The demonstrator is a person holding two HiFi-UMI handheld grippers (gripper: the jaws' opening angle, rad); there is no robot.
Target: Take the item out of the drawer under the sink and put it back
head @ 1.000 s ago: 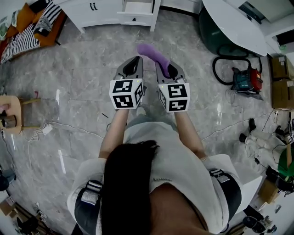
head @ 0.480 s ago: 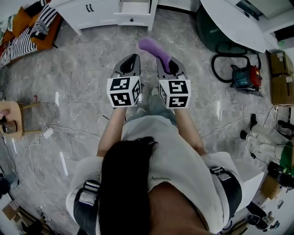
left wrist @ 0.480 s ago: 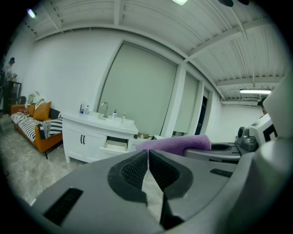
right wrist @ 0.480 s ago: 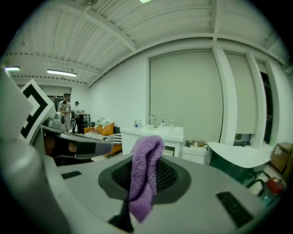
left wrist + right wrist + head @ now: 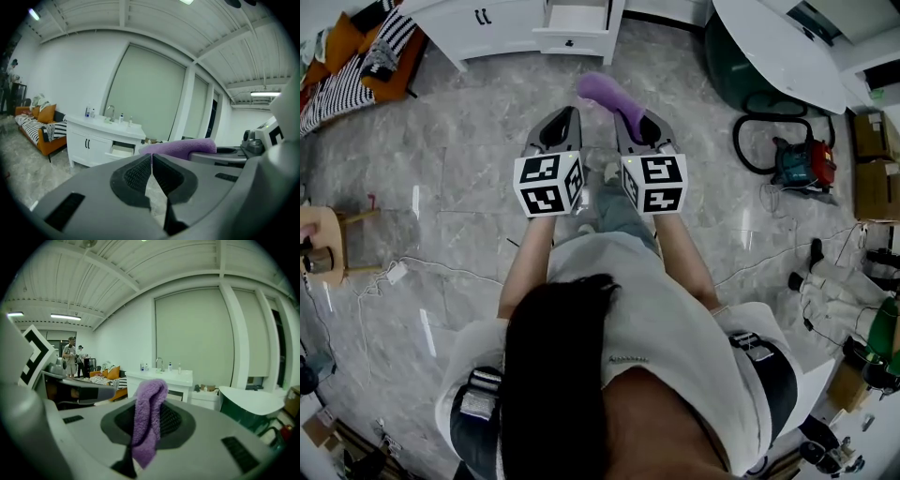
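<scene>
Pinching plush purple cloth [image 5: 147,420] between ribbed fingers [image 5: 172,422]

A red vacuum cleaner [image 5: 802,161] stands on the grey floor [image 5: 469,159], well apart from the striped sofa [image 5: 342,82].

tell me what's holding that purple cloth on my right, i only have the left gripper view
Observer: The right gripper is. Its own view shows the purple cloth pinched between its pads, one end standing up and the other hanging down in front.
Operator: ok and what's on the floor past that gripper, it blocks my view
Observer: The head view shows a teal and red machine with a looped black hose lying on the floor, off to the right of the right gripper.
</scene>
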